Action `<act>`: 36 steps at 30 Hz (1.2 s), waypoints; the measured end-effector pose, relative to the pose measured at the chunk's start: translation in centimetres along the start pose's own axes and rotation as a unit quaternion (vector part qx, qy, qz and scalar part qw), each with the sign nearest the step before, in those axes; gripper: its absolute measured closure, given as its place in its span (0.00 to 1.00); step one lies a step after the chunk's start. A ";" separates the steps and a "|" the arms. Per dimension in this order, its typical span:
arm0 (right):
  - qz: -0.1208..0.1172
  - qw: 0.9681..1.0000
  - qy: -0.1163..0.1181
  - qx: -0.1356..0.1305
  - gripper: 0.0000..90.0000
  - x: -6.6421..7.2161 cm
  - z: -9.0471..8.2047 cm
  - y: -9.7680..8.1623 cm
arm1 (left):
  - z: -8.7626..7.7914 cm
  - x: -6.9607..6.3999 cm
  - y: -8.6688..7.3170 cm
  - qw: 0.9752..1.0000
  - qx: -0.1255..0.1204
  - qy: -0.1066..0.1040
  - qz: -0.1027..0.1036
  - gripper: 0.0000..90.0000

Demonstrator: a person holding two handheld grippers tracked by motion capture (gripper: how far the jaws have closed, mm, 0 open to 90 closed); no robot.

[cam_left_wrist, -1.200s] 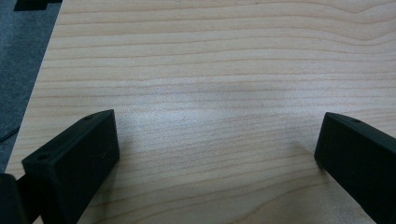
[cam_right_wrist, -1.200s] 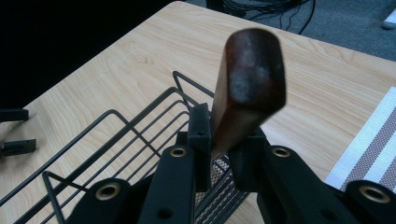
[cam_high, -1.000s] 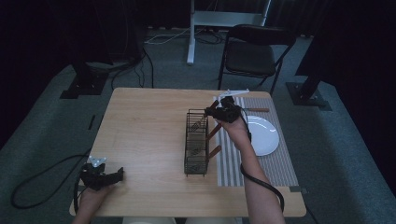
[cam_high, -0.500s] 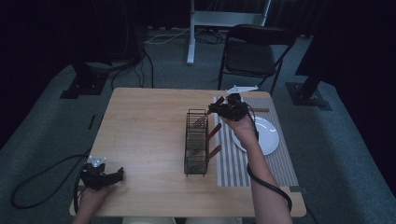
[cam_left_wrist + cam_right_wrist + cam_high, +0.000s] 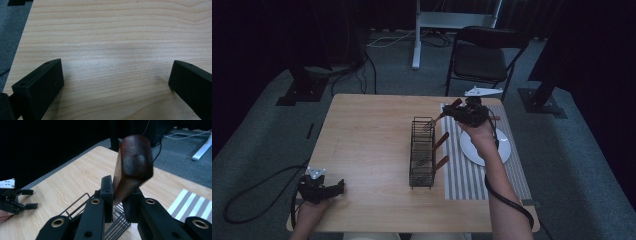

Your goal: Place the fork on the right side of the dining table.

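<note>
High view: the right gripper (image 5: 458,113), clamped on a wooden-handled metal fork (image 5: 438,119), holds it over the far end of the black wire cutlery rack (image 5: 421,152); since the earlier frame it has lifted and tilted. Left gripper view: the left gripper (image 5: 115,82) rests open on the wooden table (image 5: 112,37), well left of the rack. Right gripper view: the jaws pinch the stiff, light, probably smooth handle at mid-length, a sound hold.

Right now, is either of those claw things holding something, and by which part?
The right gripper holds a fork by its wooden handle, over the wire rack. The left gripper holds nothing.
</note>
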State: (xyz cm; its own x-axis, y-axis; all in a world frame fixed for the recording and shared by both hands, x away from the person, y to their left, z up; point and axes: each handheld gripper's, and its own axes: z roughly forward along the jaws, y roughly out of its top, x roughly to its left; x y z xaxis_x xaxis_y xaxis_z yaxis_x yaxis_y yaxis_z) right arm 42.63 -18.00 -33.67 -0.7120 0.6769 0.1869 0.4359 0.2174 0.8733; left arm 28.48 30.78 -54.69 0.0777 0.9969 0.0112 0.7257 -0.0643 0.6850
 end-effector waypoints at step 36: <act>0.022 0.999 -0.039 -0.014 0.89 -1.5 -6.7 -5.1 | 0.0 0.0 0.0 1.000 0.000 0.000 -0.001 0.00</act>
State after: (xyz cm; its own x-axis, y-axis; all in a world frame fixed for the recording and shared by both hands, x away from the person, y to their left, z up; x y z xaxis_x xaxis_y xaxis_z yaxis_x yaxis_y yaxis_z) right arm 37.75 -24.82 -35.38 -0.6475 0.7377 0.1911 0.4493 0.1670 0.8776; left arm 28.48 30.77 -54.69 0.0766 0.9970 0.0107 0.7253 -0.0631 0.6855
